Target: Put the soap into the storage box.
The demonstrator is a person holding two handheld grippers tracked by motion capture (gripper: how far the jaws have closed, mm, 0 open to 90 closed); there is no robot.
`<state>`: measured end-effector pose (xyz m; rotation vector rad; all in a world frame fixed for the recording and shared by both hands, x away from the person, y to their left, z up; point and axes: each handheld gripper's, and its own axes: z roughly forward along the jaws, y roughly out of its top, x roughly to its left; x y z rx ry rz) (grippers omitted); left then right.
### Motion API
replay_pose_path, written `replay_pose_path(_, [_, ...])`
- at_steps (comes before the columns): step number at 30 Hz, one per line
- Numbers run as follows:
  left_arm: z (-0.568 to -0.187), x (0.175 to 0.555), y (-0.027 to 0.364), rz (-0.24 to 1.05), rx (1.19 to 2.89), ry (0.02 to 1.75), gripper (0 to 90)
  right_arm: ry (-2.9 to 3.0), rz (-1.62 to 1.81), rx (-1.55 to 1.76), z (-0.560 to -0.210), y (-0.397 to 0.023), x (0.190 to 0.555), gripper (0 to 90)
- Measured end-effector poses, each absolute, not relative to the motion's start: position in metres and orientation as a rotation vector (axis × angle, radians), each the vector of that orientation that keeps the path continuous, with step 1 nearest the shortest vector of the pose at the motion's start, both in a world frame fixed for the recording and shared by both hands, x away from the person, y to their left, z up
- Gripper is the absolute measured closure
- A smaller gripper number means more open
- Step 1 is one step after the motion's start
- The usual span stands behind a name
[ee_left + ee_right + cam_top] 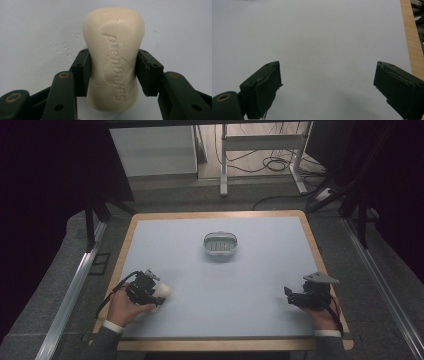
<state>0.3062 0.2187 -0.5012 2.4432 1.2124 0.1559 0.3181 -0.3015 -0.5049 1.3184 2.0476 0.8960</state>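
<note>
left fingers [112,72] clamp my soap [113,55] across its narrow waist so it won't slip | dish [220,244] mid-surface, likely drop spot | right fingers [327,90] spread wide, empty, idle

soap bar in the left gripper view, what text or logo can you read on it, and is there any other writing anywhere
"prembares", as far as it can be made out; some letters are soft: pressed into the face of the cream soap bar, running along its length over a faint embossed emblem.
No other writing is readable; the soap dish shows none.
</note>
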Motion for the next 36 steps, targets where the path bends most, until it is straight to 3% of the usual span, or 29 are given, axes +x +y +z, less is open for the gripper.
replay_pose_path(27, [-0.513, 0.315, 0.214, 0.135, 2.439, 1.215, 49.5, 2.046, 0.888, 1.318, -0.505, -0.302, 0.318, 7.2])
replay_pose_path(34, [-0.514, 0.316, 0.215, 0.101, 2.446, 1.234, 42.3, 2.044, 0.886, 1.321, -0.506, -0.303, 0.318, 7.2])
replay_pose_path(36, [-0.515, 0.316, 0.214, 0.108, 2.460, 1.230, 44.1, 2.043, 0.886, 1.320, -0.505, -0.303, 0.318, 7.2])
